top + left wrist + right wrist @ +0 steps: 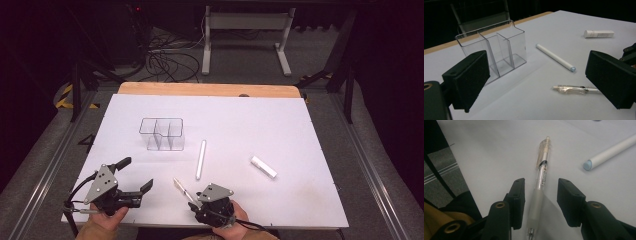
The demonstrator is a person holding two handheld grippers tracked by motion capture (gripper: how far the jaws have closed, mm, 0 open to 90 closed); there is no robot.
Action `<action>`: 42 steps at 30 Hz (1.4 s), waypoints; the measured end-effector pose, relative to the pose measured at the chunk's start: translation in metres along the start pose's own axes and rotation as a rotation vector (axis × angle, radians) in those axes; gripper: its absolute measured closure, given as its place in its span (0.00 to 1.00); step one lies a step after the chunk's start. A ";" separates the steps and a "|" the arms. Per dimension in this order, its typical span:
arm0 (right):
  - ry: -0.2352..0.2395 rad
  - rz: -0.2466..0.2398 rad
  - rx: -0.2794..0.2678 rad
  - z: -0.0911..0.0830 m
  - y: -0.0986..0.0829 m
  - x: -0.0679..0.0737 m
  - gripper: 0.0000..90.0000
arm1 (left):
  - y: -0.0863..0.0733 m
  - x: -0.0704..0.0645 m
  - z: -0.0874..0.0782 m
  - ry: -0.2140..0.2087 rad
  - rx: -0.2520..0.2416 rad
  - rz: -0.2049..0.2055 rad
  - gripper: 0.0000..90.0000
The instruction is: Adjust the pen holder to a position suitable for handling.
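I'm holding the right gripper (541, 195) low at the near edge of the table (300, 125), its jaws sitting partly apart on either side of the clear pen (541, 173), not yet touching it. I'm keeping the left gripper (135, 175) spread wide and empty, facing the clear organizer (496, 47). The white marker (201, 159) is lying just beyond.

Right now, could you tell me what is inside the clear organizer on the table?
Nothing shows inside the clear organizer: through its transparent walls all compartments look bare down to the floor. The left gripper's near jaw covers its lower left corner, so that bit cannot be checked. The pen lies on the table between the right gripper's jaws.
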State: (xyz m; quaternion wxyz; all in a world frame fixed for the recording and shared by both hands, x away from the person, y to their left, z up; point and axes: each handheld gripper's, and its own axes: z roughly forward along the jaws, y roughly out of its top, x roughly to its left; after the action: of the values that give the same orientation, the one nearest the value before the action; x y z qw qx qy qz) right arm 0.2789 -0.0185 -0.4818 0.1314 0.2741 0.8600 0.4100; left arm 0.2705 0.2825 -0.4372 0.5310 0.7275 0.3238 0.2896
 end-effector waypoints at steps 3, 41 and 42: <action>0.003 0.004 0.012 0.000 0.000 0.001 0.68 | 0.000 0.000 0.000 0.000 0.003 0.001 0.07; -0.008 0.056 0.046 0.003 -0.003 0.003 0.89 | 0.000 -0.002 0.002 0.005 0.012 0.004 0.07; -0.009 0.057 0.047 0.003 -0.003 0.003 0.89 | 0.000 -0.001 0.002 0.003 0.015 0.005 0.07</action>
State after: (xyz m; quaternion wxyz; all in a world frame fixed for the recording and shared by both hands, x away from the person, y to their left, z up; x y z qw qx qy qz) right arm 0.2769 -0.0166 -0.4857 0.1169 0.3035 0.8605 0.3921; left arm 0.2708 0.2804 -0.4378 0.5243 0.7318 0.3249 0.2899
